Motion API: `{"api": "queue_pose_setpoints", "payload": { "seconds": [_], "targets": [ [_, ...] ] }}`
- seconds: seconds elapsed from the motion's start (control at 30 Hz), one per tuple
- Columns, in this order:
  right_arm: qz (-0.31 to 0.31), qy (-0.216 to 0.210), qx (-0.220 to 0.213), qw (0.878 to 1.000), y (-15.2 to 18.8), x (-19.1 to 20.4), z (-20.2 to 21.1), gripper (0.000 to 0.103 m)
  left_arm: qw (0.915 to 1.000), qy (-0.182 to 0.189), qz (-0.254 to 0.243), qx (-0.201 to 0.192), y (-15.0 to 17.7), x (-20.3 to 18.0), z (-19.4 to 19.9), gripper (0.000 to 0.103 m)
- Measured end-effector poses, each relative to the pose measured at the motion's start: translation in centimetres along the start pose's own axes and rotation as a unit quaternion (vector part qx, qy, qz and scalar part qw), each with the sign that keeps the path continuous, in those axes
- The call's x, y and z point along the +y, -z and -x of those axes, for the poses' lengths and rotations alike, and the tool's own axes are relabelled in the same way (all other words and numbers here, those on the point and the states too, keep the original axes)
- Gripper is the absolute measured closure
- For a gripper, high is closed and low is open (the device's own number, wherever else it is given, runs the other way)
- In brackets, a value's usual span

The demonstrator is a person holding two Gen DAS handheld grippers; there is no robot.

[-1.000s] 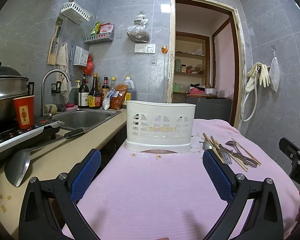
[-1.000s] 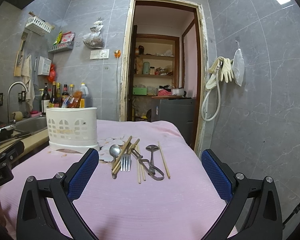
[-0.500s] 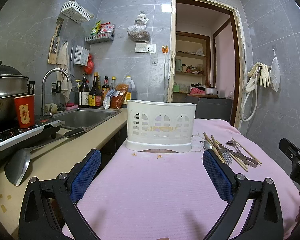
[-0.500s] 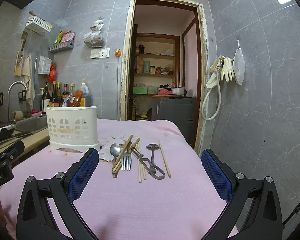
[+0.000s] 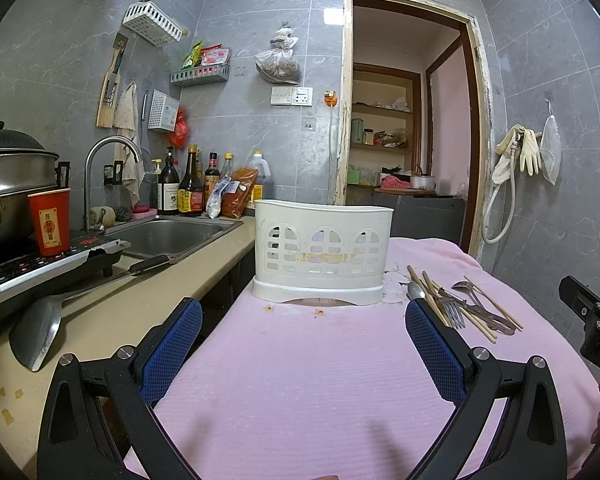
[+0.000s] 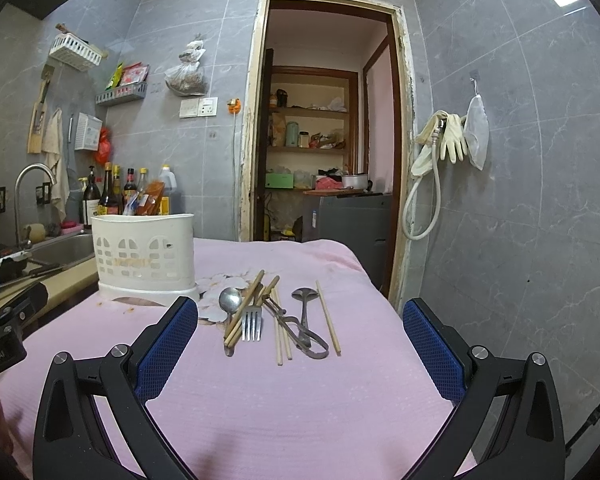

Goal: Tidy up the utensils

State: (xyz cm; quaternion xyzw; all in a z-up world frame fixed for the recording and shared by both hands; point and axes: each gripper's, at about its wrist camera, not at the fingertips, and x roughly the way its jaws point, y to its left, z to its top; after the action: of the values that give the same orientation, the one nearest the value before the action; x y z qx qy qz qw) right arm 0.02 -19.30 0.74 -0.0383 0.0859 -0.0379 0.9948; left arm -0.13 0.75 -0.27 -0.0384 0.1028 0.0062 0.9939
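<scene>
A white slotted utensil holder (image 5: 323, 254) stands on the pink cloth (image 5: 300, 368); it also shows in the right wrist view (image 6: 144, 254). To its right lies a pile of utensils: a fork (image 6: 252, 322), a spoon (image 6: 229, 300), a second spoon (image 6: 303, 296), metal tongs (image 6: 300, 330) and several wooden chopsticks (image 6: 327, 322). The pile shows in the left wrist view (image 5: 460, 304) too. My left gripper (image 5: 302, 336) is open and empty, facing the holder. My right gripper (image 6: 300, 338) is open and empty, just short of the pile.
A counter at the left holds a sink (image 5: 168, 236), a faucet (image 5: 100, 172), bottles (image 5: 188, 188), a cooktop with a red cup (image 5: 50, 222) and a spatula (image 5: 40, 332). An open doorway (image 6: 324, 160) is behind the table. The table's right edge runs near the wall.
Both grippers have crept slightly forward toward the holder and the pile. Both stay open and empty.
</scene>
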Motion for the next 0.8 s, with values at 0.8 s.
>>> {"api": "queue_pose_setpoints", "payload": {
  "seconds": [0.8],
  "targets": [
    [0.006,-0.021,-0.005,1.0,-0.6,-1.1,-0.3,0.0,0.9999,-0.001,-0.007,0.013,-0.6,0.1,-0.7,0.003]
  ]
}}
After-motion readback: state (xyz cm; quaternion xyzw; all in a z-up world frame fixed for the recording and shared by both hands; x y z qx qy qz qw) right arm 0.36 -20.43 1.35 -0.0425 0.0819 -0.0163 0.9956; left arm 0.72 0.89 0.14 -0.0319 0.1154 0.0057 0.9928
